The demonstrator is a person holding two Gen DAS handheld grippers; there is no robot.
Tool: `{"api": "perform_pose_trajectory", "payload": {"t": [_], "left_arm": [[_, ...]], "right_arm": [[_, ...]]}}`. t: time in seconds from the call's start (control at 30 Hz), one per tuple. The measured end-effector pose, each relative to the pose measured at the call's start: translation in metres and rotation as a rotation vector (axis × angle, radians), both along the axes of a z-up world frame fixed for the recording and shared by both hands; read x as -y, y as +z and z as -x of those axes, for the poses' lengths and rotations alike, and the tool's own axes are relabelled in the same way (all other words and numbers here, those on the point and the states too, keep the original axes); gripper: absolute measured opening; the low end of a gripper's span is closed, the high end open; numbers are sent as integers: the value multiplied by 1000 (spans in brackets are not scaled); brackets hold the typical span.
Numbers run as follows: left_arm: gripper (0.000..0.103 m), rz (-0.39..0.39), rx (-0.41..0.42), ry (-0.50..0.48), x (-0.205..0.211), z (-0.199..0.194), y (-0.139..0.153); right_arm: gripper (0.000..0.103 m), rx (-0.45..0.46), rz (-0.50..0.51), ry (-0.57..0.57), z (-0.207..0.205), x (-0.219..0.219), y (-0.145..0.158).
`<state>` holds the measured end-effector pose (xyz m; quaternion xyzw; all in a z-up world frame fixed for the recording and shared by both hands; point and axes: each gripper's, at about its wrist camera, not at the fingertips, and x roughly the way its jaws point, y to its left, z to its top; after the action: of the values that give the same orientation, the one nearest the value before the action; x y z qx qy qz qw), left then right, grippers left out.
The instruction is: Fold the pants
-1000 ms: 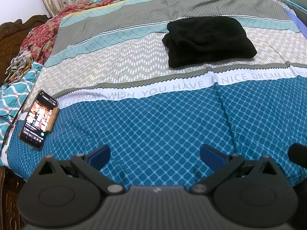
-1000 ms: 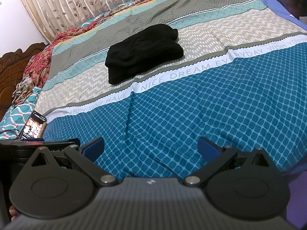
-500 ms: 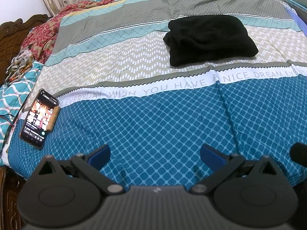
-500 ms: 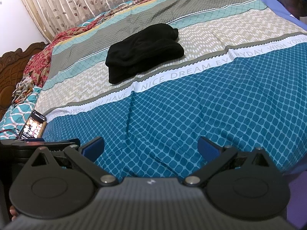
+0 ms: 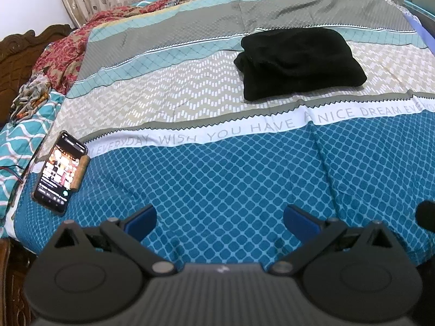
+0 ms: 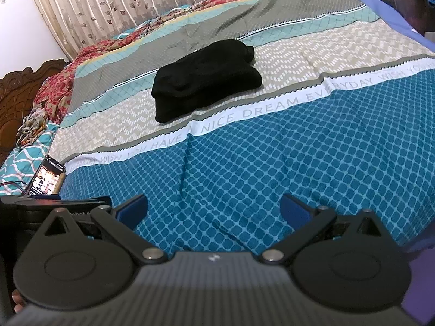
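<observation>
Now both tongs hang back at the near edge of the bed (image 5: pixel 217 184), well apart from the pants (image 5: pixel 299 62), and that looks like a stand-off position: nothing between the fingers, nothing touched. The left tongs (image 5: pixel 220 220) are spread wide with blue pads (image 5: pixel 141 221) showing on each side and only blue bedspread between them. The right tongs (image 6: pixel 213 209) are just the same, agape and empty, low over the near blue band.

And the pants? Out on the far half of the bed, on the pale zigzag stripe just beyond the lettered white band, right of centre from the left camera. They sit as a compact black bundle, thick and doubled over, with a rounded roll along the left end and a fairly square outline. My read is that the fold is largely made, and the stack looks soft and plush, likely to slump if nudged.

Off at the near left edge lies a phone (image 5: pixel 61 172), screen lit, clear of everything.
</observation>
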<state>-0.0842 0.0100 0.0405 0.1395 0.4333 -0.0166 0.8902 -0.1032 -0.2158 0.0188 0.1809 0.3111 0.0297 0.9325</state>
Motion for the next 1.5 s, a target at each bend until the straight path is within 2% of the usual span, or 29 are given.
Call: {"api": "perform_pose_trajectory", "payload": {"t": [0.37, 0.73, 0.93, 1.07, 1.27, 1.5], "left_arm": [[103, 3, 58, -7, -1, -2, 21], [103, 27, 172, -10, 7, -12, 69], [103, 52, 209, -13, 13, -22, 89], [103, 62, 207, -16, 19, -28, 93], [103, 74, 170, -16, 33, -42, 88], [103, 55, 120, -19, 54, -62, 75]], "right_arm": [[103, 60, 54, 16, -3, 6, 29], [103, 156, 84, 63, -12, 19, 89], [103, 201, 106, 79, -15, 24, 113], [103, 210, 117, 87, -19, 27, 114], [103, 196, 153, 84, -30, 27, 99], [103, 147, 121, 63, -50, 40, 88]]}}
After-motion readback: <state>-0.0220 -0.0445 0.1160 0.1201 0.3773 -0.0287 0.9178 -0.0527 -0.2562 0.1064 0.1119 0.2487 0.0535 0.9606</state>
